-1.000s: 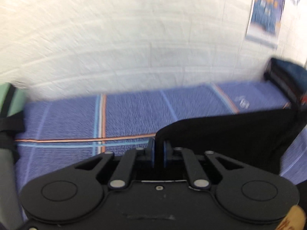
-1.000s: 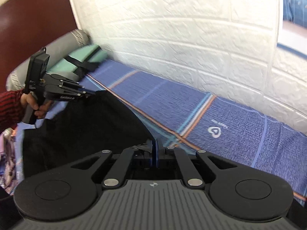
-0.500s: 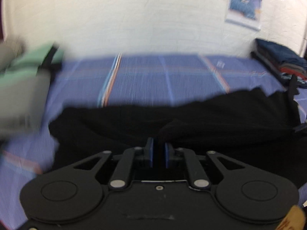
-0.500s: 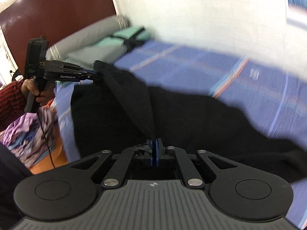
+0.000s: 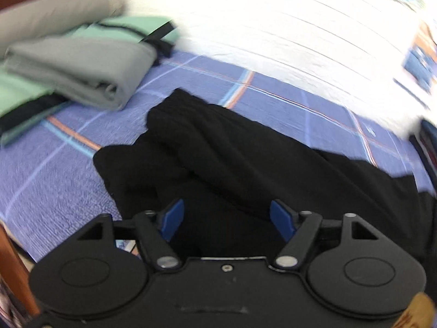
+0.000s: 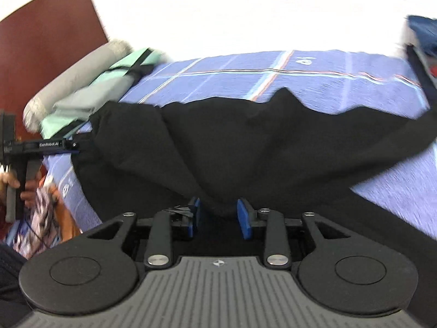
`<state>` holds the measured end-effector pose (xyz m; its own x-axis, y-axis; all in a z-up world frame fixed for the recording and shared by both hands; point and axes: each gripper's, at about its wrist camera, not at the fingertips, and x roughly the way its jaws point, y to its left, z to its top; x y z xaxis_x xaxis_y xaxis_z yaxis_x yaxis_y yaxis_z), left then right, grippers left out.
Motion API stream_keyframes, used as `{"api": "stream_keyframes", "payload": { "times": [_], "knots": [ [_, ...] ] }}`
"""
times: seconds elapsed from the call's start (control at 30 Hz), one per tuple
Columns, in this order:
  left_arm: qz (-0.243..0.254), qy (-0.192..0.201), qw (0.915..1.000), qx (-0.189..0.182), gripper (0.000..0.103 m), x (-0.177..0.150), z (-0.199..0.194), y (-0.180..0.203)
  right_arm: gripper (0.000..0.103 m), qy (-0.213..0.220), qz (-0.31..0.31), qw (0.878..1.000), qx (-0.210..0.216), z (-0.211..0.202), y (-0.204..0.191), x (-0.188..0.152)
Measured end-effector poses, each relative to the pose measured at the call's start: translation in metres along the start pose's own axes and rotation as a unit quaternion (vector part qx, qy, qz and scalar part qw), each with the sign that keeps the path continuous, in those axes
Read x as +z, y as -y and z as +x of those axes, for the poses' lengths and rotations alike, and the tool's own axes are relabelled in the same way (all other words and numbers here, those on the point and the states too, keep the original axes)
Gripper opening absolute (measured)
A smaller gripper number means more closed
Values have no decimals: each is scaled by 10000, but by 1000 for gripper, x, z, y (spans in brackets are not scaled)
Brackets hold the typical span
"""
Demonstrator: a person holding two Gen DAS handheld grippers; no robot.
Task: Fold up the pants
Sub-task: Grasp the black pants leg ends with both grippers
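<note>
The black pants [image 5: 245, 147] lie across the blue checked bed sheet [image 5: 54, 169], loosely doubled over with folds. They also show in the right wrist view [image 6: 259, 147]. My left gripper [image 5: 228, 218] is open and empty, low over the near edge of the pants. My right gripper [image 6: 220, 216] is open, with a fold of the pants lying between its blue pads [image 6: 243, 218]. The left gripper also shows from the side in the right wrist view [image 6: 73, 147], at the pants' left end.
Folded grey and mint bedding [image 5: 82, 65] and a grey pillow [image 6: 82, 68] lie at the head of the bed. A white brick wall [image 5: 273, 27] runs along the far side. A dark stack of clothes [image 6: 423, 32] sits at the right end. Brown headboard [image 6: 46, 32] on the left.
Both grippers were shut on the pants and held them up; they came down to the bed and both have opened, leaving the pants lying on the sheet.
</note>
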<state>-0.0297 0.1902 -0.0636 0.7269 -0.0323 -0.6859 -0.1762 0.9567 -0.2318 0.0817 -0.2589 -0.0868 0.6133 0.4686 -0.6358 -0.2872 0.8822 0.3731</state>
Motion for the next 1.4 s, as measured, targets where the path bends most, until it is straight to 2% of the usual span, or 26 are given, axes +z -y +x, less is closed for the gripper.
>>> {"api": "stream_keyframes", "payload": {
  "times": [0.1,0.23,0.4,0.7,0.77,0.8,0.83,0.87,0.9,0.93,0.97,1.03,1.27,1.4],
  "knots": [
    [-442,-24,9990,41,71,7,10,-8,56,14,428,9990,-140,-2,3,-8],
    [-683,58,9976,120,71,18,22,-21,65,15,964,9953,-23,3,8,-16],
    [-1111,52,9938,92,71,36,42,-36,69,56,1516,9884,57,15,13,-12],
    [-1019,127,9939,408,71,49,66,-40,68,351,2268,9733,24,16,21,-16],
    [-935,123,9941,527,64,53,72,-36,62,405,2377,9705,-37,16,23,-16],
    [-874,125,9941,631,52,55,76,-34,55,422,2447,9686,-92,16,25,-16],
    [-786,121,9943,717,34,57,79,-31,48,425,2519,9667,-123,16,28,-16],
    [-714,132,9946,738,28,60,81,-29,45,438,2593,9647,-134,17,29,-16],
    [-663,171,9945,796,21,62,82,-27,37,448,2635,9635,-142,17,31,-17],
    [-617,212,9946,810,16,66,84,-26,18,453,2616,9639,-190,17,31,-16],
    [-589,250,9947,809,15,69,84,-25,11,441,2533,9660,-266,18,31,-16],
    [-595,348,9947,769,13,79,79,-25,8,472,2433,9685,-256,18,30,-11],
    [-478,918,9937,436,11,94,16,-17,7,1197,1870,9749,-133,-27,17,14],
    [-351,910,9943,432,12,77,-10,-19,7,1185,1657,9790,-94,-56,11,6]
  ]
}}
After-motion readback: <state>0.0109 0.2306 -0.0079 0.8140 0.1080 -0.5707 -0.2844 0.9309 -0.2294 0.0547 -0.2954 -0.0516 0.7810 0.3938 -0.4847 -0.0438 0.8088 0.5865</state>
